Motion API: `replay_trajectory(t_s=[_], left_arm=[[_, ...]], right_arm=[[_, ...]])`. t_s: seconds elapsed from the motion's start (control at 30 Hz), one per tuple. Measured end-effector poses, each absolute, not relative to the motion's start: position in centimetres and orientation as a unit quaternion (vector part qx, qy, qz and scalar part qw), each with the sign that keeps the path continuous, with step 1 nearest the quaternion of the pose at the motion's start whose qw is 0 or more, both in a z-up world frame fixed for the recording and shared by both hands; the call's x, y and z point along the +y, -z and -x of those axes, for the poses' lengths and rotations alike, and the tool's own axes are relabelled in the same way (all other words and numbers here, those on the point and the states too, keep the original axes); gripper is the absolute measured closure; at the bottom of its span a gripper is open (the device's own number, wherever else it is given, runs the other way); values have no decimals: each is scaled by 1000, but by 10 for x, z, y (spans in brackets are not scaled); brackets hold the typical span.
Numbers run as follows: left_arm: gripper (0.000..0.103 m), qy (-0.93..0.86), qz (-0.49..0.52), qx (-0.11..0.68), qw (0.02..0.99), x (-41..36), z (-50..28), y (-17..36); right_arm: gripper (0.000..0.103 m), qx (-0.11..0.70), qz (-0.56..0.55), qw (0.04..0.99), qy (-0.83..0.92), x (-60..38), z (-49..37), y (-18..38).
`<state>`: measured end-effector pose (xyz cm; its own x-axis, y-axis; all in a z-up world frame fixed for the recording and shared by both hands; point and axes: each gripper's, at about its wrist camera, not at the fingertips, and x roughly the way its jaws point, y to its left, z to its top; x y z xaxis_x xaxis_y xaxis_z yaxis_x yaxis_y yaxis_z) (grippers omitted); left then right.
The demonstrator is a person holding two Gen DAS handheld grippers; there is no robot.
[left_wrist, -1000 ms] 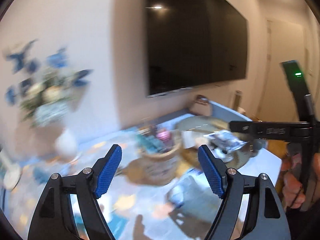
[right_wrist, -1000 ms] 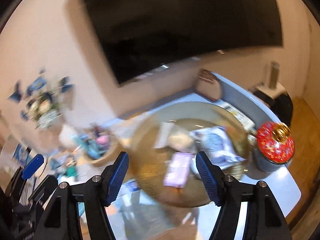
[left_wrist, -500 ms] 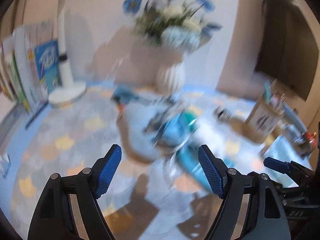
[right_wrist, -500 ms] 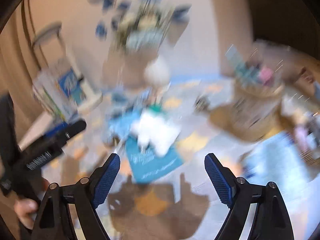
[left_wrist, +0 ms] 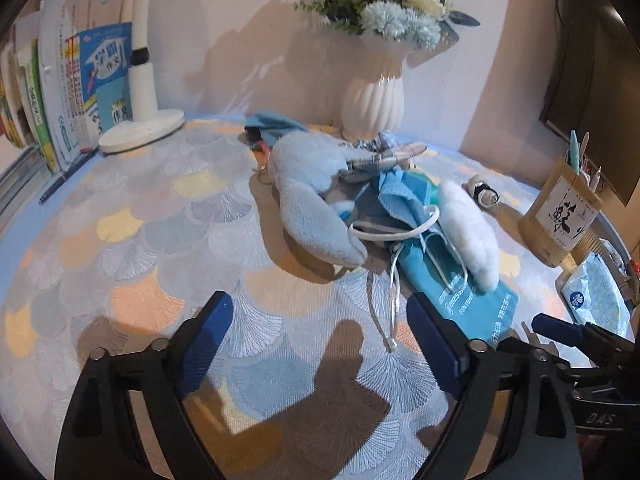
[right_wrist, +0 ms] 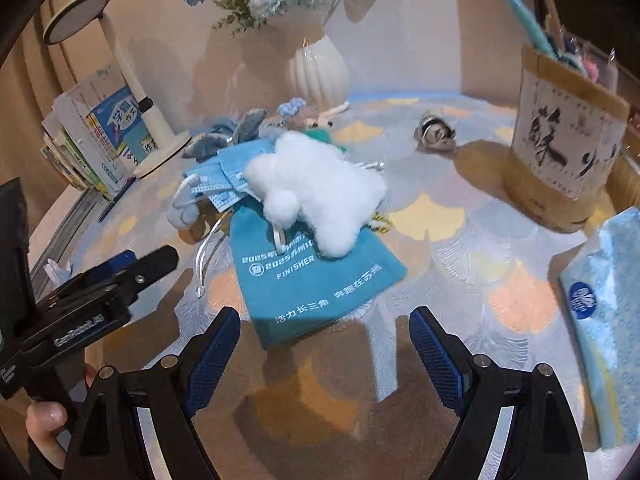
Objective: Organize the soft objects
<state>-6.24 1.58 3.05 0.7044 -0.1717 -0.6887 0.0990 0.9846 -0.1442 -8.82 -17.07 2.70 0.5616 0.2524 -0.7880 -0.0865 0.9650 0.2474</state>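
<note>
A pile of soft things lies mid-table on the patterned cloth [left_wrist: 140,240]. It holds a pale blue plush toy [left_wrist: 312,196], a white plush [right_wrist: 320,192], blue face masks [right_wrist: 228,176] and a teal drawstring bag [right_wrist: 316,280] with white cords [left_wrist: 392,304]. My left gripper [left_wrist: 316,312] hovers short of the pile. Its jaws are opening and nothing is between them. My right gripper [right_wrist: 324,324] stands open just before the bag's near edge, with nothing between its fingers. Each gripper shows at the edge of the other's view.
Behind the pile stand a white vase with flowers [left_wrist: 374,100] and a white lamp base [left_wrist: 142,130]. Books [left_wrist: 60,92] line the left. A bamboo pen holder [right_wrist: 564,140] and a tissue pack [right_wrist: 604,300] sit at the right, and a small rolled item [right_wrist: 436,132] lies between.
Both views have swung from the dark screen and the round tray down to the soft pile. Both grippers' jaws stand wider than before.
</note>
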Motion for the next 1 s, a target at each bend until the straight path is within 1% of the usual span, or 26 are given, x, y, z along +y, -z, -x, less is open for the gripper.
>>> replay_trajectory(t_s=[0.17, 0.27, 0.43, 0.7, 0.8, 0.87, 0.93, 0.97, 1.0], left_arm=[[11, 72, 33, 382, 921, 11, 60, -28], [10, 67, 18, 383, 921, 5, 61, -28], [9, 66, 13, 378, 924, 4, 63, -29], [8, 65, 75, 382, 919, 24, 57, -32], [9, 82, 116, 375, 916, 39, 57, -45], [8, 80, 120, 367, 919, 45, 52, -62], [8, 81, 124, 364, 920, 51, 40, -78], [5, 92, 129, 379, 912, 52, 26, -83], [5, 97, 132, 391, 906, 53, 17, -83]], right_arm=[[18, 459, -91, 879, -97, -171, 89, -26], [15, 461, -91, 878, -92, -171, 89, -25], [15, 457, -95, 879, -95, -173, 90, -27], [15, 462, -101, 876, -94, -174, 90, -26], [15, 459, -112, 876, -96, -180, 92, -31], [15, 461, -114, 875, -97, -183, 90, -39], [15, 459, -87, 879, -93, -182, 83, -52], [15, 458, -67, 882, -90, -180, 79, -58], [15, 456, -34, 885, -86, -176, 72, -65]])
